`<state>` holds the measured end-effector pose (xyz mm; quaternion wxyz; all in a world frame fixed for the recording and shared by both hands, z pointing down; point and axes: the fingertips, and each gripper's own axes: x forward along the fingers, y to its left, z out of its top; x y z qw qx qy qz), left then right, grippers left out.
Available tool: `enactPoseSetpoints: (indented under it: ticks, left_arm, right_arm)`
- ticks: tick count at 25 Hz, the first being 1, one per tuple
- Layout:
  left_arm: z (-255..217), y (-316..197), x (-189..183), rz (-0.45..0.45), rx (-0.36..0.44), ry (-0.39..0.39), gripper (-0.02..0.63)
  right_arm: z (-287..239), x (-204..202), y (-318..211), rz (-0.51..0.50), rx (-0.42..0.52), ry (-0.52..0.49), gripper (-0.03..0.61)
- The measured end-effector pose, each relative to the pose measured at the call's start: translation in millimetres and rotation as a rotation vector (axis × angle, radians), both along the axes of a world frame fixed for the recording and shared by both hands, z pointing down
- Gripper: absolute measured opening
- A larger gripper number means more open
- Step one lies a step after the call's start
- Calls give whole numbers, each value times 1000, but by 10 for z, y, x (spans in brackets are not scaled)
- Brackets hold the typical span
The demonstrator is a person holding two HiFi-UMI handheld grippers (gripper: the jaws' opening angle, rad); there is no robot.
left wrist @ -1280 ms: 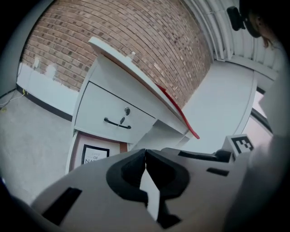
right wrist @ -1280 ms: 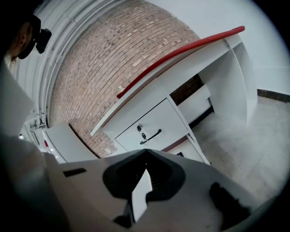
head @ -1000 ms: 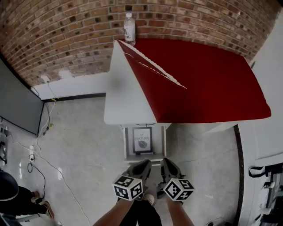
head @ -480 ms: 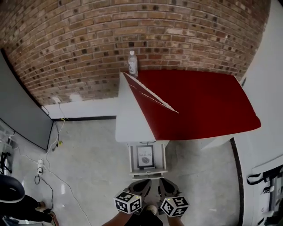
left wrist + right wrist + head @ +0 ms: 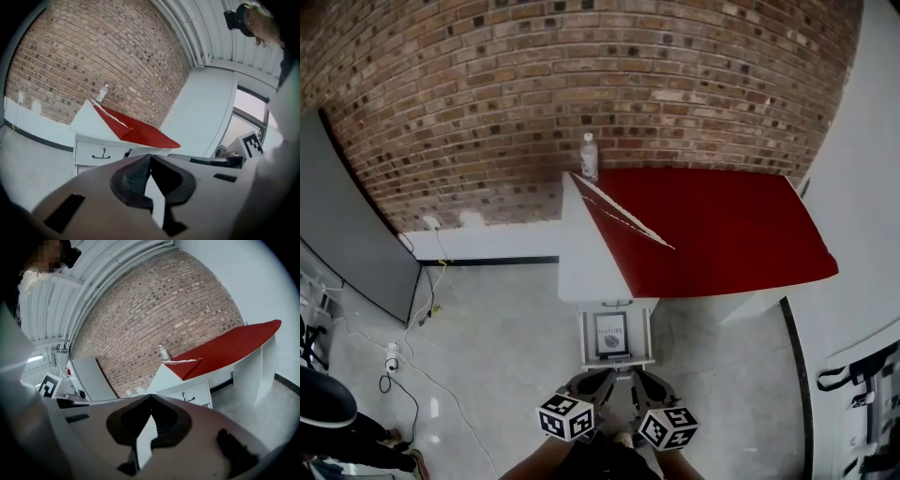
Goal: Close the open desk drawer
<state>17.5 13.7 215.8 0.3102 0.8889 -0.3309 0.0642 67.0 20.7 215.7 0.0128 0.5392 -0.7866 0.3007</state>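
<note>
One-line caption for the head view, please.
Left gripper and right gripper, both shut, face the open desk drawer holding a framed print; a bottle stands on the red-and-white desk.

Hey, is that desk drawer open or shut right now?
Open. In the head view the drawer juts out from under the desk, its inside exposed with a framed picture lying in it.

The wall across the top is rough, matt brick; the desk at centre looks smooth and matt; the floor, lower left, is glossy; the bottle is clear plastic.
</note>
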Motion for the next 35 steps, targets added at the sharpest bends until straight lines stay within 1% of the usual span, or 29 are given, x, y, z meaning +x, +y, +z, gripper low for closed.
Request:
enactPoseSetpoints:
  ticks: [3, 7, 9, 13, 18, 22, 26, 30, 33, 35]
  left_arm:
    - [-178, -38, -99, -19, 36, 12, 9]
    - [-221, -119, -160, -34, 53, 26, 9]
    - [-256, -219, -167, -37, 68, 29, 9]
    - [-342, -312, -155, -35, 93, 32, 9]
    - [-266, -246, -167, -21, 72, 21, 9]
    - [-243, -216, -160, -24, 70, 15, 9]
    - [-224, -193, -150, -29, 71, -9, 9]
    - [-177, -162, -120, -27, 49, -19, 11]
    - [-125, -144, -132, -39, 24, -12, 9]
    - [-104, -142, -159, -54, 8, 2, 11]
  right_arm:
    - [-100, -25, 40, 7, 1, 5, 6]
    - [-91, -88, 102, -6, -13, 9, 6]
    - [-122, -79, 64, -9, -2, 23, 6]
    - [-180, -10, -1, 22, 19, 13, 6]
    - [-139, 77, 68, 71, 3, -10, 6]
    - [-142, 118, 110, 90, 4, -9, 6]
    - [-136, 112, 152, 93, -6, -5, 6]
    - [-138, 89, 157, 88, 4, -8, 6]
    - [-196, 54, 160, 79, 39, -45, 6]
    - [-205, 35, 165, 74, 45, -59, 6]
